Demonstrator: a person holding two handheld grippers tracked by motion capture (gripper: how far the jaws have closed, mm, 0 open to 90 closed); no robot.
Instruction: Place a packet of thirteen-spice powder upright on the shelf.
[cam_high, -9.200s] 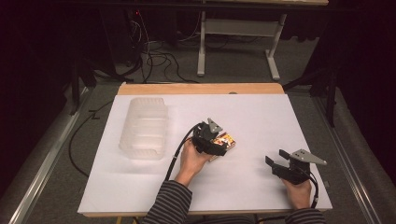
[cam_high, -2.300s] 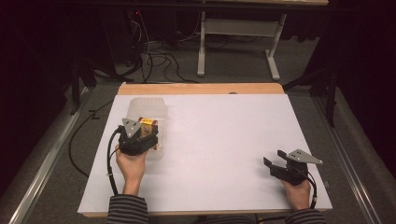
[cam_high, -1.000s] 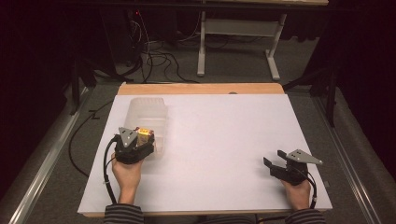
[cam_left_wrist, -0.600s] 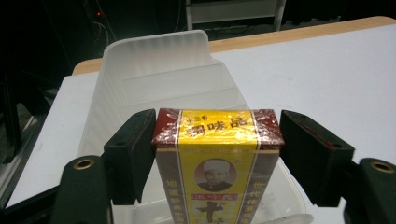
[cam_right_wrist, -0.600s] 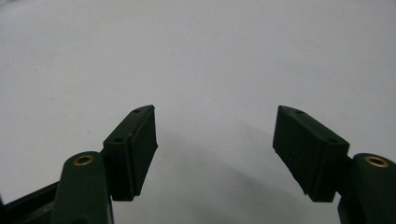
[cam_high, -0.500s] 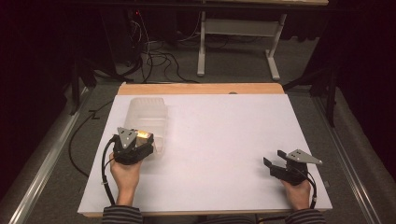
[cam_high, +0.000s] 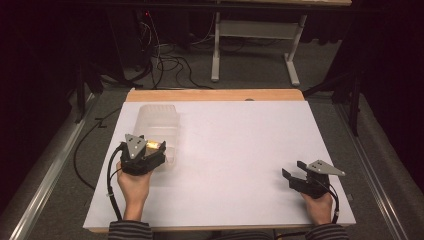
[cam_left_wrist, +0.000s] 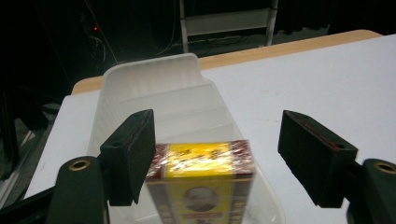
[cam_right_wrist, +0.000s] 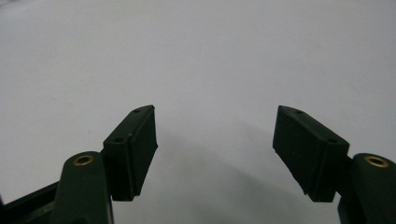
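Near edge of the worktop (cam_high: 240, 200): the right gripper (cam_right_wrist: 215, 154) rests by the near right corner, jaws spread wide over bare white surface, nothing between them.

Toward the near left, the left gripper (cam_left_wrist: 215, 154) stands at the near end of the clear plastic tray (cam_left_wrist: 154, 79). Its jaws have just been opening; a gap shows on one side of the yellow-and-red box (cam_left_wrist: 201, 172), so the box appears released, though the other pad is close against it. The box sits in the tray's nearest compartment.

Judgement: placing is essentially done; what remains is to draw the left gripper clear.

The tray's farther compartments look empty. Nothing on the worktop obstructs withdrawal. Beyond the far edge, cables (cam_high: 165, 60) and a table frame (cam_high: 250, 35) stand on the floor.
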